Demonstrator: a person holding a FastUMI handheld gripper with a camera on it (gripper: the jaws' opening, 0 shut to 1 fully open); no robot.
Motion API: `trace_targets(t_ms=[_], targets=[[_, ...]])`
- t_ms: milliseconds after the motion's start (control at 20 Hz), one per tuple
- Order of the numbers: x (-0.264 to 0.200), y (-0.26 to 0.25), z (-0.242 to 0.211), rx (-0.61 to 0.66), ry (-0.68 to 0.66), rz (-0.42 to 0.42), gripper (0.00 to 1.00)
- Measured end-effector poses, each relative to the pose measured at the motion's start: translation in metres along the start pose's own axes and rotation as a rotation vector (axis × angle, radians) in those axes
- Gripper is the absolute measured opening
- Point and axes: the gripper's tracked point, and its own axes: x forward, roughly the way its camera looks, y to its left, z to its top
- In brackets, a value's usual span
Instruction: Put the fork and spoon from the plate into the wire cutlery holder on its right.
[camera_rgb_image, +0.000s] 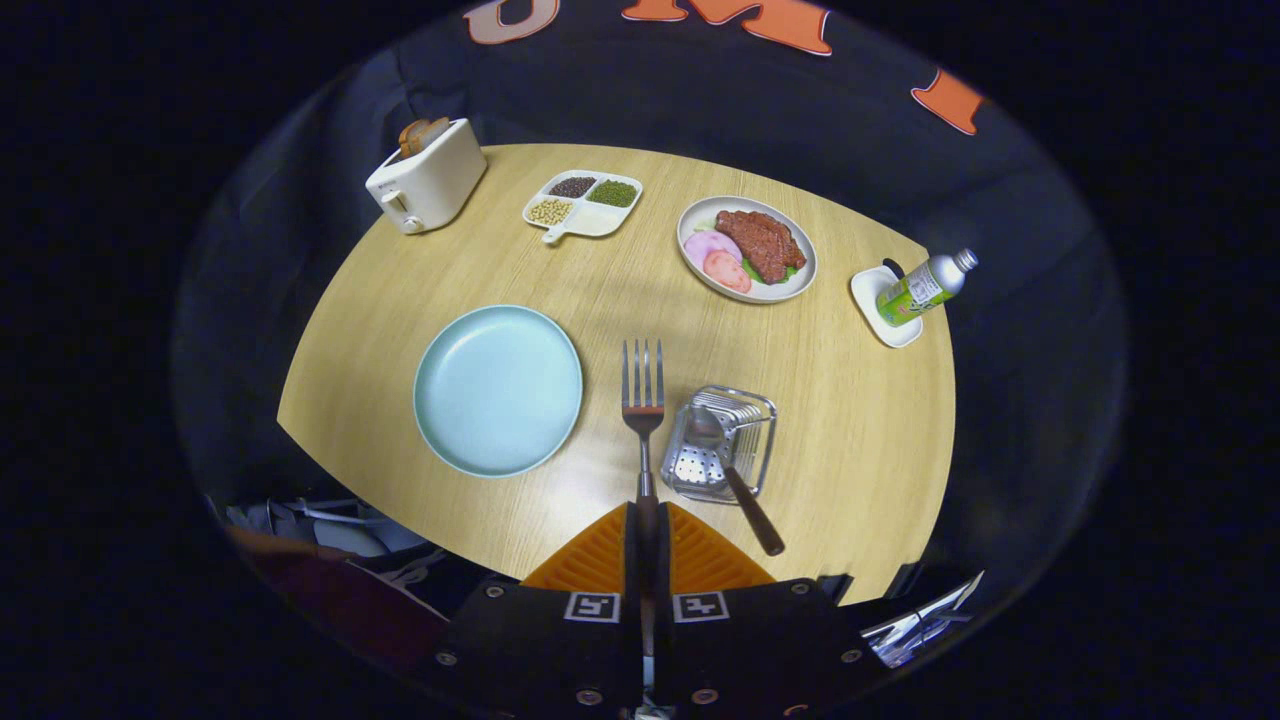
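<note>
Wire holder (722, 442) already has the spoon (730, 465); your gripper (647, 530) clamps the fork (643, 400), left of it, plate (498, 389) bare.

1. Table (860, 440) evenly lit from overhead; pale glare patch on the wood near the fork (643, 400) tines.
2. Booth around it is dim.
3. Soft, short shadows under the blue plate (498, 390) and toaster (427, 175).
4. Strong fisheye bend: table edge curves.
5. Centre sharp; gripper (647, 540), pinching the fork handle, slightly soft up close.
</note>
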Motion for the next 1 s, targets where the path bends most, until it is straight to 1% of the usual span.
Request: trace_targets(t_ms=[200, 350, 750, 1000], targets=[[-0.003, -0.036, -0.008, -0.049, 0.088, -0.007, 0.05], [0.004, -0.051, -0.023, -0.109, 0.195, -0.001, 0.05], [0.036, -0.066, -0.026, -0.234, 0.406, 0.024, 0.05], [0.056, -0.062, -0.018, -0.268, 0.462, 0.045, 0.05]])
